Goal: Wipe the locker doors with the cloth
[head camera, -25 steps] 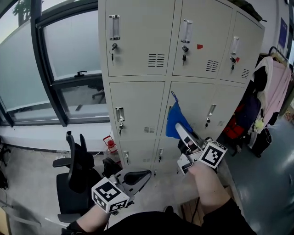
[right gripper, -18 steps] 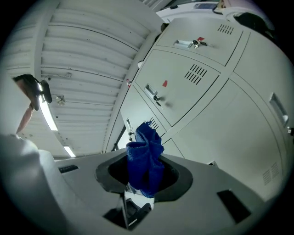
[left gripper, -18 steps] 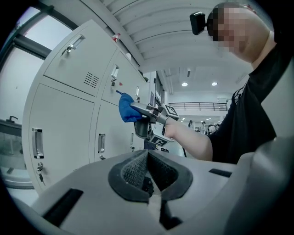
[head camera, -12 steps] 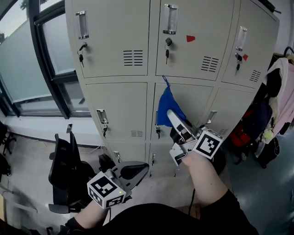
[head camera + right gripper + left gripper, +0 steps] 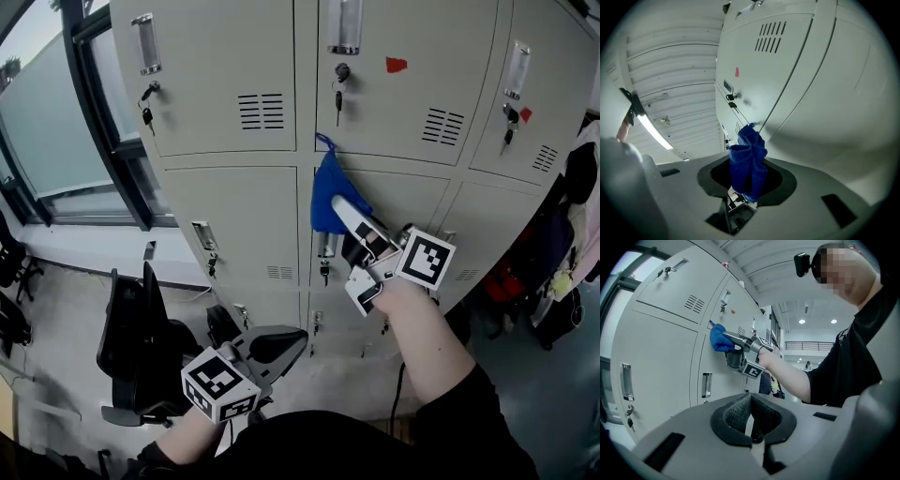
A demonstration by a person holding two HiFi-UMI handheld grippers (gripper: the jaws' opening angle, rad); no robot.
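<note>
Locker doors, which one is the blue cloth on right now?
The centre door of the middle row: the right gripper holds the blue cloth at its top left corner.

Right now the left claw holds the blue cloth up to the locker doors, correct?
No: the right claw holds the blue cloth up to the locker doors. The right gripper view shows it pinched there; the left claw is shut, empty.
</note>
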